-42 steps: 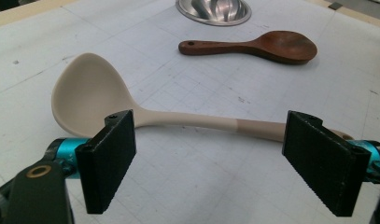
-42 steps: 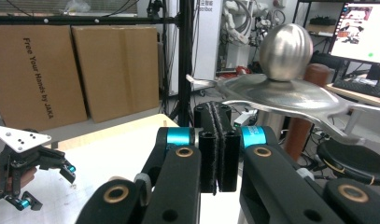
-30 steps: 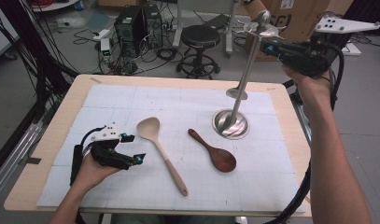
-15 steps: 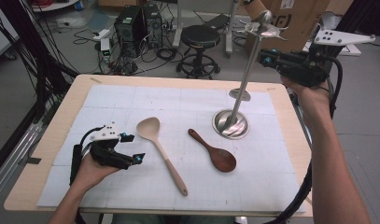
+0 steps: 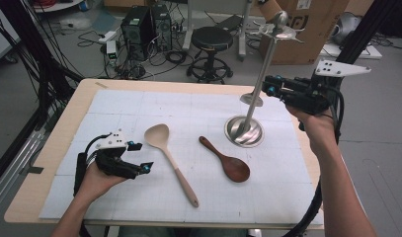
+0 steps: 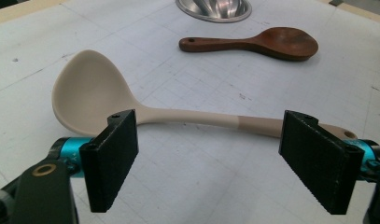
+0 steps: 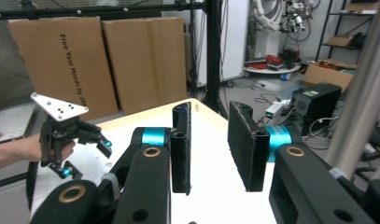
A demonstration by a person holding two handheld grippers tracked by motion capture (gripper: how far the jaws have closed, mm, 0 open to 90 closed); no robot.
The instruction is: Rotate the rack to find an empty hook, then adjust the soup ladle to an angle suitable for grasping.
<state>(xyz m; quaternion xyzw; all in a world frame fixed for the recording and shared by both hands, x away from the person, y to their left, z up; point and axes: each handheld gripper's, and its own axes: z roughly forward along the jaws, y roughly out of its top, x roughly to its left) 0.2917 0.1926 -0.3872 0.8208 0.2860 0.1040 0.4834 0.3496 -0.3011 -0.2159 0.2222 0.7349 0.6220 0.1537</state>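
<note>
A metal stand rises from a round base at the right of the white mat. My right gripper hangs level at mid-height just right of the pole. In the right gripper view its jaws stand narrowly open, just opened, nothing between them, the pole off to their right. A beige spoon and a dark wooden spoon lie on the mat. My left gripper rests low at the left, wide open, with the beige spoon's handle lying across just beyond its pads.
The white gridded mat covers most of the wooden table. Behind the table stand a black stool, computer cases and a cardboard box. Cables trail from both grippers.
My right gripper has come down from near the top of the pole to its mid-height, and its jaws have parted. The left hand and both spoons have stayed put.
</note>
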